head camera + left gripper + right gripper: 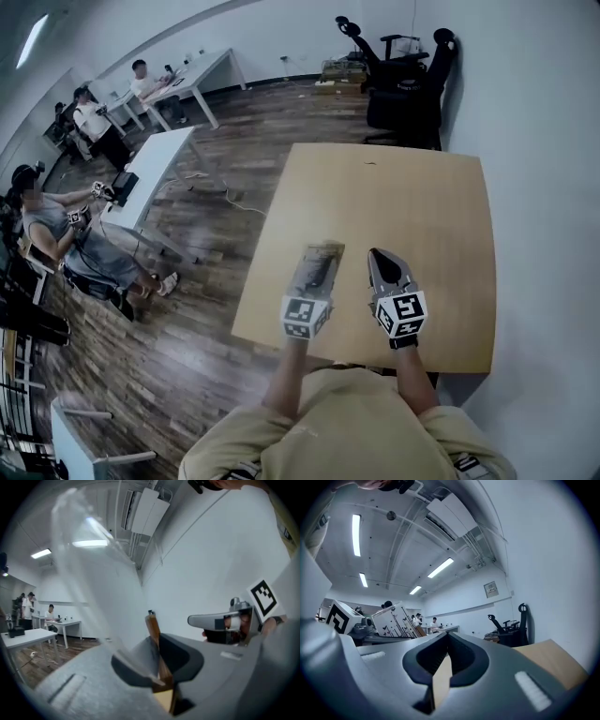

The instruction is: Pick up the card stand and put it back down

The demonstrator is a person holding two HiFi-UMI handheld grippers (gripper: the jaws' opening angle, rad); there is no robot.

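Note:
The card stand (320,257), a clear upright panel on a narrow wooden base, is held above the near part of the wooden table (422,202). My left gripper (323,251) is shut on it. In the left gripper view the wooden base (153,632) stands pinched between the jaws of the left gripper (157,645), and the clear panel is a blur rising to the upper left. The right gripper view shows the card stand (393,620) at left with a white printed card in it. My right gripper (376,255) hovers just to the stand's right, shut and empty (446,638).
The table's near edge (356,354) lies close under both grippers, and a white wall runs along its right side. Black office chairs (412,75) stand beyond the far edge. White desks (155,169) and seated people (66,234) are off to the left on the wooden floor.

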